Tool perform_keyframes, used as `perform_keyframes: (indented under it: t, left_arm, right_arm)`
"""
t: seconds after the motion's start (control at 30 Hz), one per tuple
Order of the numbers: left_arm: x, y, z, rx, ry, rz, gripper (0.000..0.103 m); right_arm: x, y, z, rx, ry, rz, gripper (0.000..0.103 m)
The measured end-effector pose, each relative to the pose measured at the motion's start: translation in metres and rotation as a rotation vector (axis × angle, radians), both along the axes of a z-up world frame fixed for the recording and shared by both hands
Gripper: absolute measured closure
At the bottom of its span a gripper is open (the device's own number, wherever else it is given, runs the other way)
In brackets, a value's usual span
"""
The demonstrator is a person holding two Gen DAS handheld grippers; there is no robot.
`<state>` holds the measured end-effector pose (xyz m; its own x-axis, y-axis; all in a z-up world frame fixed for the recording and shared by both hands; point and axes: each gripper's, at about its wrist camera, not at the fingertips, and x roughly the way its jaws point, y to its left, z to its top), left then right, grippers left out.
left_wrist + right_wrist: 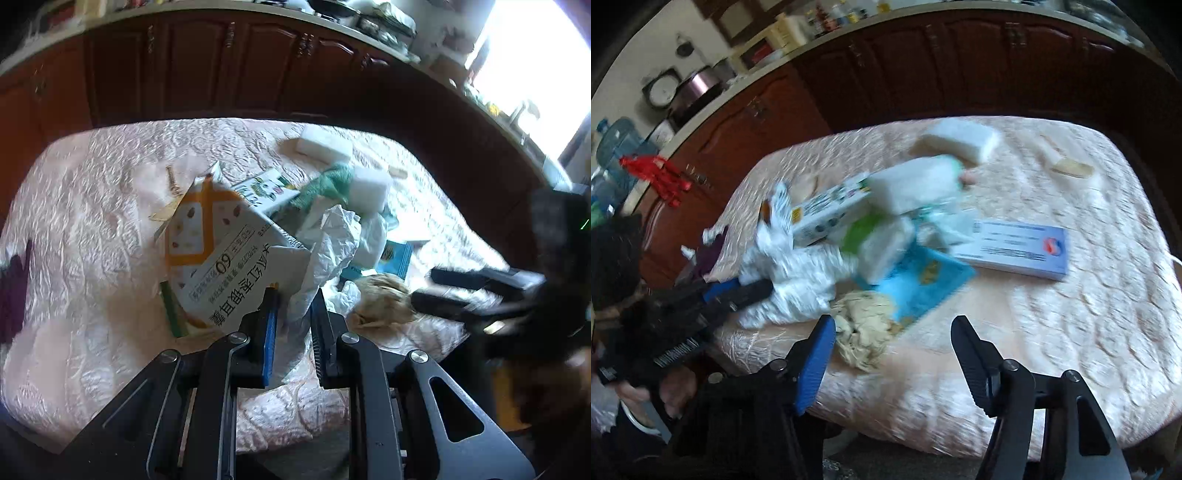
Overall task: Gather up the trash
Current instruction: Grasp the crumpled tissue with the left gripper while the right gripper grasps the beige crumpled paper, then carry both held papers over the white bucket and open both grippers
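Note:
A heap of trash lies on the pink quilted table (92,229). It holds a flattened orange-and-white carton (207,236), a small printed box (827,210), a green cloth (328,184), white foam blocks (960,140) and a blue packet (923,280). My left gripper (293,295) is shut on a crumpled white bag (332,240); the right wrist view shows its tip (764,288) buried in that bag (798,273). My right gripper (893,319) is open at the near table edge. A beige crumpled wad (864,332) lies just inside its left finger, untouched.
A pale blue flat box (1015,247) and a wooden stick (1071,168) lie to the right of the heap. Dark wooden cabinets (221,66) under a cluttered counter run behind the table. A water jug (617,144) stands far left. A purple item (14,291) lies at the table's left edge.

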<state>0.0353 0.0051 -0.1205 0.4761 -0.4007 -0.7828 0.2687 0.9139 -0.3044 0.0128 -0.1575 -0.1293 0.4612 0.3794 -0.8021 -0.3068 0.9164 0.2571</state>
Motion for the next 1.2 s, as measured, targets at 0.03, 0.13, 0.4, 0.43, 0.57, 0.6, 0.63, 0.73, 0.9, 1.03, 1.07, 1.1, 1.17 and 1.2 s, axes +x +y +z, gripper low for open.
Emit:
perform_keyframes:
  t: [0.03,0.13,0.4,0.43,0.57,0.6,0.63,0.73,0.9,1.03,1.07,1.1,1.17,1.2]
  left_arm:
    - [-0.001,0.004,0.004,-0.033,0.009,0.003,0.089]
    - [-0.001,0.011,0.014,-0.096,0.015,0.002,0.090]
    - [0.001,0.006,0.045,-0.201,-0.012,-0.015,0.091]
    - [0.002,0.003,0.047,-0.187,-0.019,-0.012,0.092]
    - [0.005,-0.009,0.057,-0.203,-0.012,-0.023,0.093]
    - [0.005,-0.013,0.060,-0.200,-0.020,-0.030,0.093]
    - [0.005,-0.017,0.064,-0.197,-0.026,-0.038,0.093]
    - [0.007,-0.035,0.077,-0.180,-0.042,-0.068,0.093]
    - [0.012,-0.073,0.097,-0.186,-0.068,-0.143,0.093]
    - [0.020,-0.109,0.104,-0.178,-0.069,-0.202,0.093]
    - [0.024,-0.121,0.106,-0.171,-0.068,-0.217,0.093]
    - [0.026,-0.131,0.106,-0.166,-0.067,-0.229,0.093]
    - [0.031,-0.154,0.108,-0.157,-0.068,-0.261,0.093]
    - [0.034,-0.171,0.110,-0.150,-0.071,-0.284,0.093]
  right_arm:
    - [0.002,0.008,-0.004,-0.004,0.004,0.021,0.040]
    - [0.009,0.026,-0.017,-0.028,0.030,0.063,0.059]
    - [-0.002,0.002,0.003,0.045,-0.052,0.020,0.084]
    - [-0.004,-0.005,0.010,0.046,-0.072,0.011,0.084]
    - [-0.009,-0.028,0.026,0.070,-0.105,-0.040,0.085]
    - [-0.011,-0.035,0.030,0.078,-0.113,-0.055,0.085]
    - [-0.012,-0.039,0.032,0.083,-0.117,-0.064,0.085]
    - [-0.010,-0.054,0.041,0.090,-0.133,-0.097,0.085]
    - [-0.015,-0.086,0.049,0.083,-0.158,-0.160,0.085]
    - [-0.022,-0.121,0.051,0.078,-0.173,-0.231,0.085]
    - [-0.023,-0.129,0.052,0.075,-0.177,-0.246,0.085]
    - [-0.025,-0.139,0.053,0.070,-0.181,-0.267,0.085]
    - [-0.029,-0.164,0.056,0.062,-0.191,-0.319,0.085]
    - [-0.031,-0.174,0.057,0.060,-0.194,-0.341,0.085]
